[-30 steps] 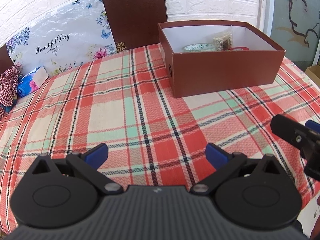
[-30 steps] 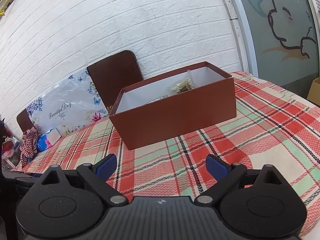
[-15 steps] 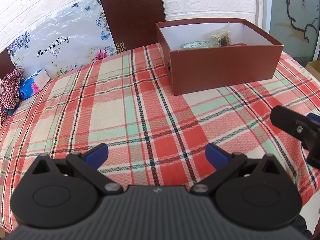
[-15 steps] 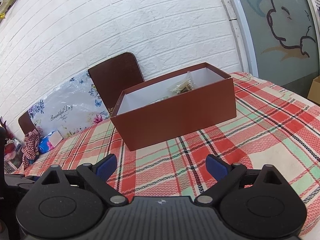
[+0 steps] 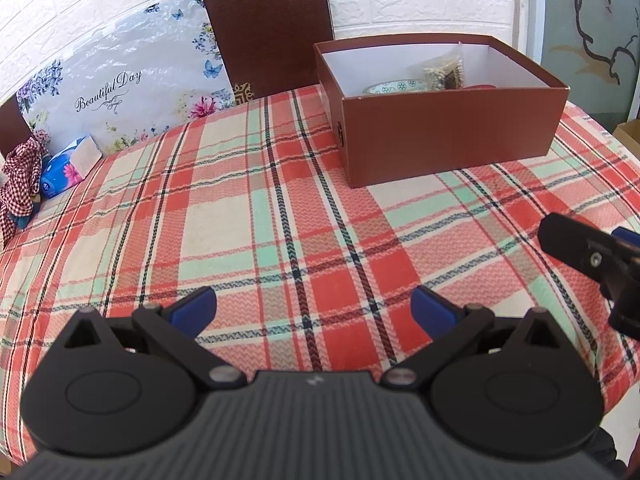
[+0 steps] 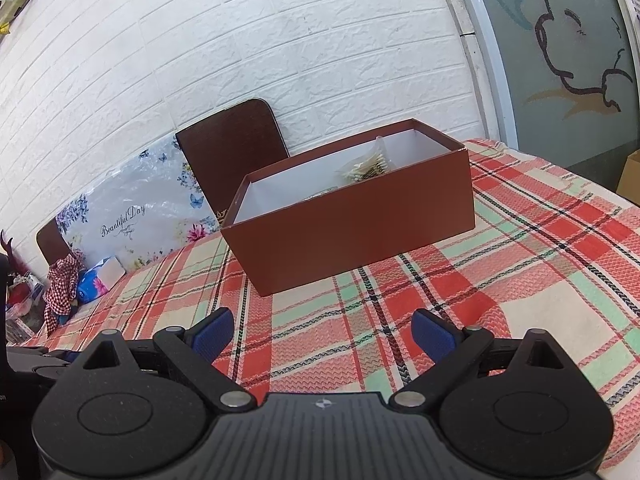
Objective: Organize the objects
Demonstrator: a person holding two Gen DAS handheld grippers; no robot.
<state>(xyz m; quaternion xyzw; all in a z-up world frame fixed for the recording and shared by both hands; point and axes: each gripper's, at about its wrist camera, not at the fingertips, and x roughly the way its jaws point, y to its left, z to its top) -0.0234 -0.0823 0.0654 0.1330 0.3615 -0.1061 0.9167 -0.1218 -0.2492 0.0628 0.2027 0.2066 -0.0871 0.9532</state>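
A brown open box (image 5: pixel 448 136) (image 6: pixel 360 232) with a white inside stands on the plaid tablecloth (image 5: pixel 248 216) (image 6: pixel 520 264) toward the far right. Inside it I see a patterned bowl (image 5: pixel 394 87), a bag of cotton swabs (image 5: pixel 444 70) (image 6: pixel 366 168) and a red item at the front wall. My left gripper (image 5: pixel 314 308) is open and empty above the cloth, well short of the box. My right gripper (image 6: pixel 322 330) is open and empty too. Part of the right gripper shows at the right edge of the left wrist view.
A brown chair back (image 5: pixel 268 28) (image 6: pixel 232 156) and a floral bag (image 5: pixel 116 92) (image 6: pixel 132 216) lean at the white brick wall. A blue tissue pack (image 5: pixel 70 168) (image 6: pixel 98 280) and a checked cloth (image 5: pixel 20 180) (image 6: pixel 60 284) lie at the far left.
Both grippers have pulled back a little from the box and stay open. Nothing on the table has moved.
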